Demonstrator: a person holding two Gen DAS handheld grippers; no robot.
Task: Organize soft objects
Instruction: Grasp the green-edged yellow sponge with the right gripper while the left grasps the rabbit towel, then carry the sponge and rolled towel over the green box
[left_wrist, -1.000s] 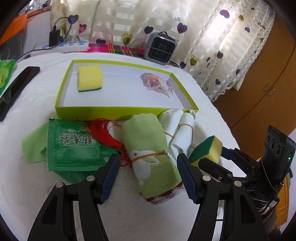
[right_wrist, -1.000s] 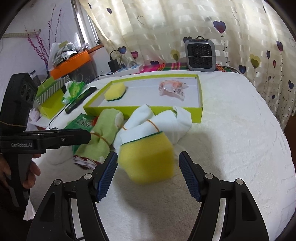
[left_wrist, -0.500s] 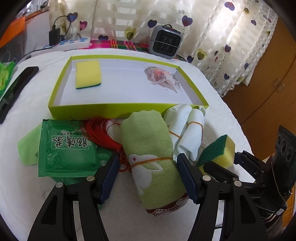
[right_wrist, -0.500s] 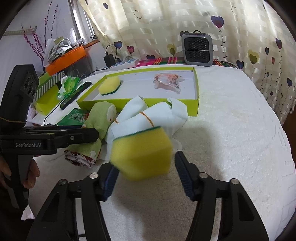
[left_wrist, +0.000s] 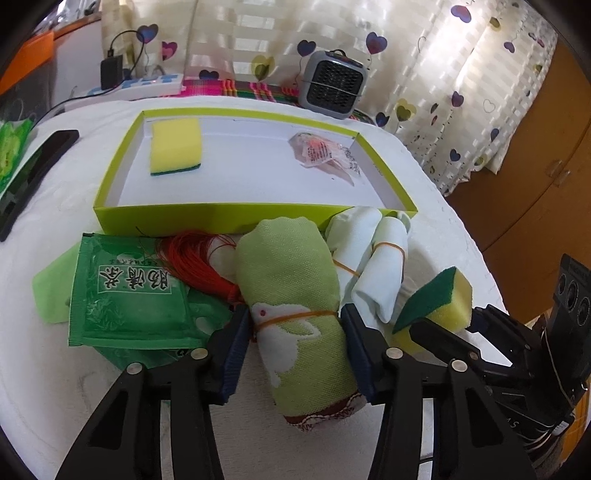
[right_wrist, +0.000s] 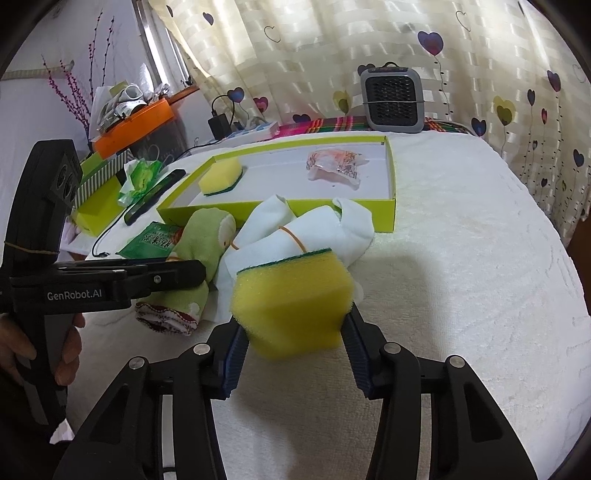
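Note:
My right gripper (right_wrist: 291, 343) is shut on a yellow sponge with a green scrub side (right_wrist: 291, 291) and holds it above the white cloth; the sponge also shows in the left wrist view (left_wrist: 437, 301). My left gripper (left_wrist: 293, 343) has its jaws against both sides of a rolled green towel (left_wrist: 295, 302) bound by a rubber band. Rolled white cloths (left_wrist: 373, 258) lie beside it. A lime-green box (left_wrist: 229, 216) behind holds another yellow sponge (left_wrist: 175, 149) and a clear packet (left_wrist: 325, 155).
A green tissue packet (left_wrist: 129, 299) and red string (left_wrist: 192, 258) lie left of the towel. A black phone (left_wrist: 33, 173) lies at the far left. A grey heater (left_wrist: 332, 85) and a power strip (left_wrist: 147, 85) stand at the back.
My right gripper closed on the sponge and lifted it. My left gripper moved forward and its jaws narrowed onto the green towel.

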